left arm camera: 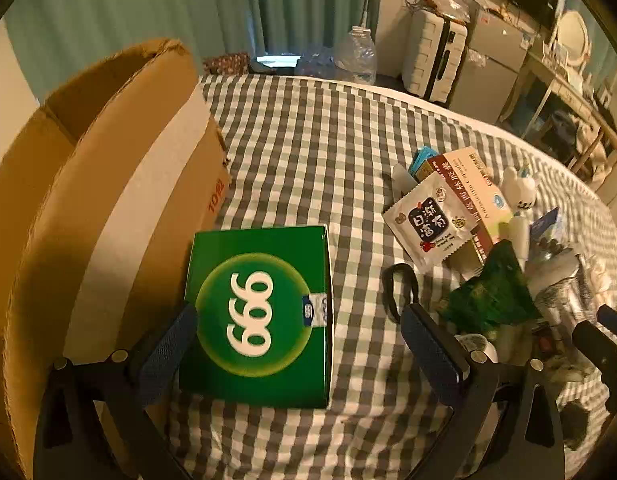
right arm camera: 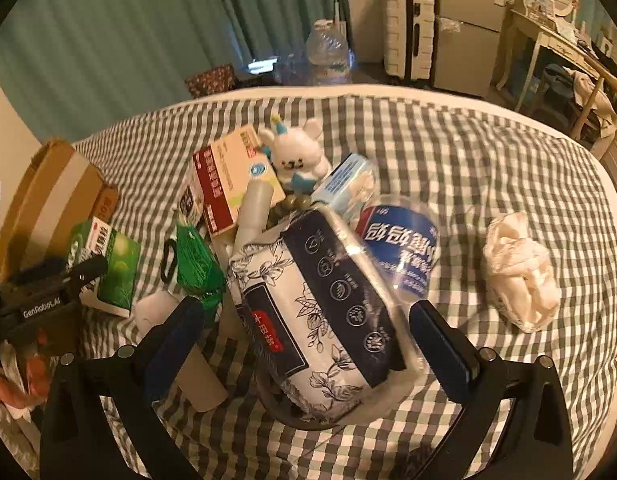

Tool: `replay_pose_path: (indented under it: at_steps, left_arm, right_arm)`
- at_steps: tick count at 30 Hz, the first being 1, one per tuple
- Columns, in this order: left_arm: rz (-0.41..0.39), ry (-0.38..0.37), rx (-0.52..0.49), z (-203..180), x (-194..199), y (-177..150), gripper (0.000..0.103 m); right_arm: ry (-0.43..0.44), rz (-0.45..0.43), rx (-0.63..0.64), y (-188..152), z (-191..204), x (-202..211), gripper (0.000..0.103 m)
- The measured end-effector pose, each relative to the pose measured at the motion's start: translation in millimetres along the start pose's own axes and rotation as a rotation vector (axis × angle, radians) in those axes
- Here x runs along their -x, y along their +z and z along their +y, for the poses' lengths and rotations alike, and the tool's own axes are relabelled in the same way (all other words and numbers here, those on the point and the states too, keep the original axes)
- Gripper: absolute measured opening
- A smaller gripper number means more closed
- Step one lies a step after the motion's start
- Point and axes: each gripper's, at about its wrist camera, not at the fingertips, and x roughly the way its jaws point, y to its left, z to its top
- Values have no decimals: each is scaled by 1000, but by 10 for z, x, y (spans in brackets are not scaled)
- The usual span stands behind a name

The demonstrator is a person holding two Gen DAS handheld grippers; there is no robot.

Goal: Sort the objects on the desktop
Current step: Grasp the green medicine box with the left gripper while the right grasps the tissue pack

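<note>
With both jaws wide apart, lower the left gripper [left arm camera: 298,344] squarely over the green box [left arm camera: 260,316], clear of the cardboard carton [left arm camera: 88,200]; the right gripper [right arm camera: 308,336] straddles the tissue pack [right arm camera: 316,312].

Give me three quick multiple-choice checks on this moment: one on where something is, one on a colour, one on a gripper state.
1. Where is the cardboard box relative to the 999 box in the left wrist view?
A. Left of it
B. Right of it
C. On top of it

2. What colour is the 999 box?
A. Red
B. Green
C. Yellow

3. How does the right gripper stand?
A. Shut on the tissue pack
B. Shut on nothing
C. Open over the tissue pack

Answers:
1 A, the cardboard fills the view's left side.
2 B, its face is green.
3 C, both fingers stand wide, clear of the pack.
</note>
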Motion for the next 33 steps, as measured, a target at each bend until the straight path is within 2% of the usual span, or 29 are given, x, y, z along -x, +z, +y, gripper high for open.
replay_pose_path:
  at_steps: [5, 8, 9, 10, 12, 15, 17, 24, 26, 28, 30, 32, 33]
  left_arm:
    - [-18, 0, -111, -181, 45, -42, 103]
    - [-11, 42, -147, -212, 62, -39, 103]
    - [-14, 48, -140, -204, 85, -43, 103]
    - [-8, 95, -53, -183, 120, -41, 103]
    - [-11, 77, -20, -128, 125, -31, 103]
    - [49, 93, 18, 34, -53, 9, 103]
    - [45, 142, -3, 46, -83, -38, 103]
    - [44, 157, -29, 43, -144, -22, 103]
    - [57, 132, -28, 26, -206, -60, 103]
    - [147, 76, -57, 0, -412, -106, 103]
    - [189, 64, -45, 42, -577, -121, 102]
    - [179, 46, -23, 68, -574, -120, 97]
    - [164, 23, -7, 91, -527, -93, 90]
  right_arm:
    - [-51, 36, 24, -23, 38, -152, 103]
    - [-88, 51, 36, -41, 51, -195, 103]
    - [-94, 55, 38, -30, 46, -212, 103]
    - [-98, 59, 40, -42, 45, -215, 103]
    - [-94, 63, 43, -60, 51, -213, 103]
    - [-97, 63, 45, -68, 85, -209, 103]
    - [-92, 66, 40, -74, 92, -215, 103]
    - [-95, 60, 32, -84, 92, -175, 103]
    - [-96, 68, 34, -89, 64, -182, 97]
    - [-105, 83, 44, -104, 81, -203, 90]
    - [-103, 81, 43, -112, 108, -213, 86]
    - [-111, 64, 33, -108, 98, -187, 68]
    - [-113, 58, 23, -105, 74, -170, 65]
